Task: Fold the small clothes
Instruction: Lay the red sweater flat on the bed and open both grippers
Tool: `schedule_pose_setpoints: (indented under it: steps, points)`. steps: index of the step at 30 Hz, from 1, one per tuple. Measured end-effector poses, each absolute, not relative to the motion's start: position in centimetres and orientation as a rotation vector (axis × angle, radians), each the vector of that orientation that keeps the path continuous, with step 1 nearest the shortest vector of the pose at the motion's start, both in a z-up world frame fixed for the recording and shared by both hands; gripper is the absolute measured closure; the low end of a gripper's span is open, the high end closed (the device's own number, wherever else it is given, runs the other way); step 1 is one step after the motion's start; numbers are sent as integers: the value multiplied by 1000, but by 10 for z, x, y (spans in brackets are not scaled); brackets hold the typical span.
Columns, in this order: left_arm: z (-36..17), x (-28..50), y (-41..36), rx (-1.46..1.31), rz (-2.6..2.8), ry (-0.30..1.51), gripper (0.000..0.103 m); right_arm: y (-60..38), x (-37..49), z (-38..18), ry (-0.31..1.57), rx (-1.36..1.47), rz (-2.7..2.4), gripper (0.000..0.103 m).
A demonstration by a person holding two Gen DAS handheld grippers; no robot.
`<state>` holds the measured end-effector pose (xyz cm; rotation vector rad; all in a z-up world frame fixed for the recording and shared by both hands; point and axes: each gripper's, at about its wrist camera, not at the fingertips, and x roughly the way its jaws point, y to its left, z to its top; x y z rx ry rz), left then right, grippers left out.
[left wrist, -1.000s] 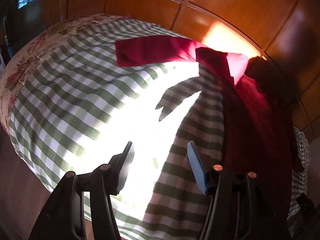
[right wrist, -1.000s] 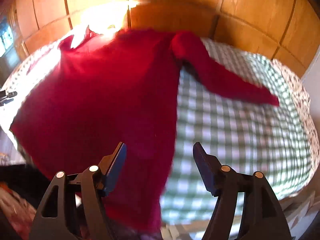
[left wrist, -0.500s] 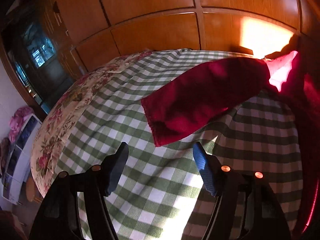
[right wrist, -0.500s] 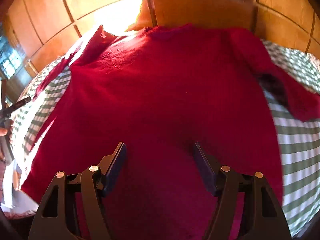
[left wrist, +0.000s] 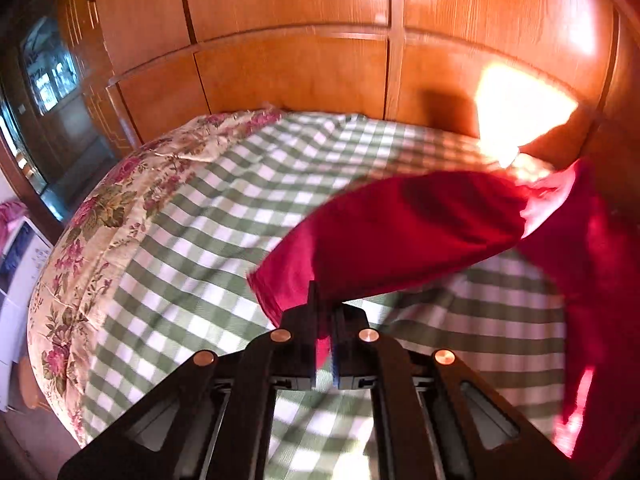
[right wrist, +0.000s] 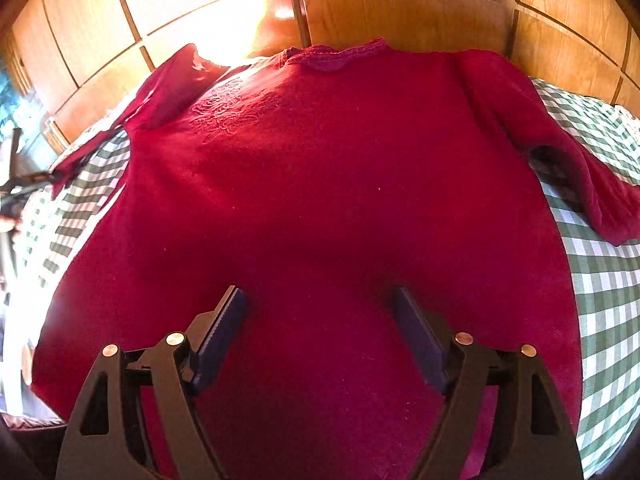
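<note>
Here, one red sweater (right wrist: 320, 184), two hand-held grippers.

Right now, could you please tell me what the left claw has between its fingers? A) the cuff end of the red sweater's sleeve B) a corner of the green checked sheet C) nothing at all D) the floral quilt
A: in the left wrist view the left claw is shut on the cuff end of the sleeve of the red sweater, above the green checked sheet.
</note>
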<state>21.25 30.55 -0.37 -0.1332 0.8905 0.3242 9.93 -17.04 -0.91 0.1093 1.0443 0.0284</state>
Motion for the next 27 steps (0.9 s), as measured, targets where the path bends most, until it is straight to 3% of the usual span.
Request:
schedule_pose_setpoints:
  steps: [8,18,20,22,23,27]
  points:
    - [91,151,360,-469,240,825,99,-171,98,-11,1011,119,34,19]
    - [48,248,432,-714,421,946,98,-169,97,-10,1015,104,28,19]
    - [38,265,436,-694,491,951,91,-167,97,-10,1019,100,18,19]
    - [31,272,438,-661,558,960,66,-166,98,-10,1021,98,12,19]
    - [26,270,441,-665,588,959,47,-165,98,-10,1021,94,9,19]
    - [8,253,453,-658,642,976,46,-160,101,-12,1016,73,3,16]
